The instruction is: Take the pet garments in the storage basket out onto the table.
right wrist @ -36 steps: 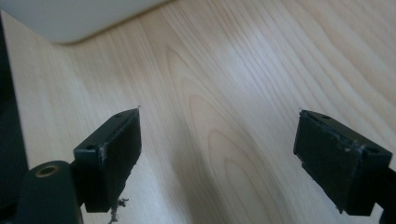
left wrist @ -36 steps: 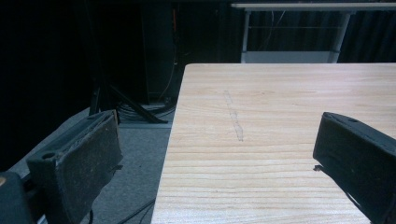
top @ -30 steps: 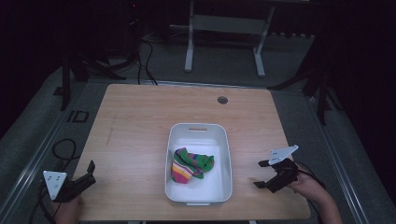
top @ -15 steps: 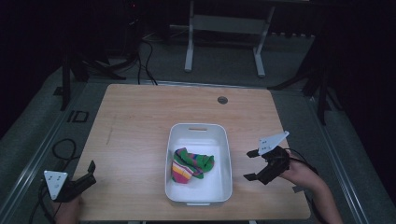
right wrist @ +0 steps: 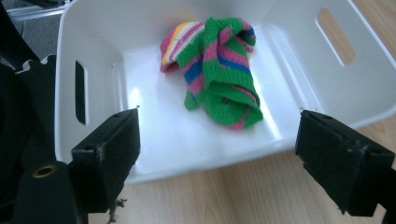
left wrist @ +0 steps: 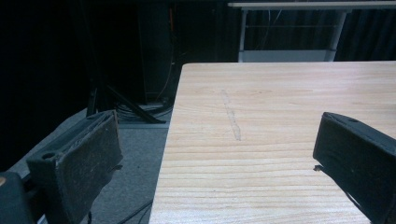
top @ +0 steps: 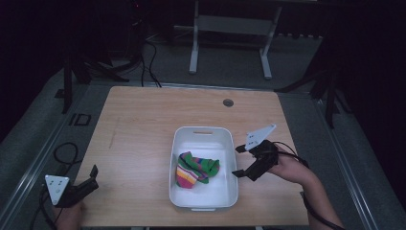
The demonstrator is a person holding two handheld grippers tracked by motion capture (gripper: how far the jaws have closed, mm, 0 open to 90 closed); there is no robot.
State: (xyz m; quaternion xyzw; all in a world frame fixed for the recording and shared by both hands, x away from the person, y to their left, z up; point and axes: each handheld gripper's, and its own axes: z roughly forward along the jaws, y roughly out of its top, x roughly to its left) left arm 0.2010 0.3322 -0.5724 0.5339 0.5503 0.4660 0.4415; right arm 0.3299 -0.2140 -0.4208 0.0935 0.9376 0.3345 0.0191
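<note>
A crumpled knitted sock, striped in green, pink, blue, yellow and white [top: 196, 168], lies on the floor of a white rectangular plastic bin with slotted handle openings in its end walls [top: 204, 132]. In the high view the sock is seen toward the bin's left and near part; in the right gripper view [right wrist: 212, 60] it is bunched in folds against the bin's [right wrist: 299, 32] bottom, touched by nothing.

The right gripper [top: 243, 161], held in a hand [top: 287, 165], is placed just beside the bin's right wall, above the table, and is pointed toward the bin. Its two black jaws are spread wide, one seen at each lower corner of its own view [right wrist: 219, 161], and nothing is held between them.

The left gripper [top: 93, 175] is held at the table's near left corner, well apart from the bin. Its jaws are likewise wide apart in its own view [left wrist: 215, 154], with nothing between them; one jaw appears to hang past the table's left edge, though this is hard to judge.

The bin is set on a light wooden table with visible grain [top: 143, 124]; a faint pale streak [left wrist: 231, 116] is seen on the wood, and a small round grommet [top: 228, 102] is set near the far edge. Grey floor [top: 43, 139] surrounds the table, with black cables [top: 62, 153] trailed over it at left. The room beyond is dark; a pale metal stand [top: 230, 28] is seen behind the table.
</note>
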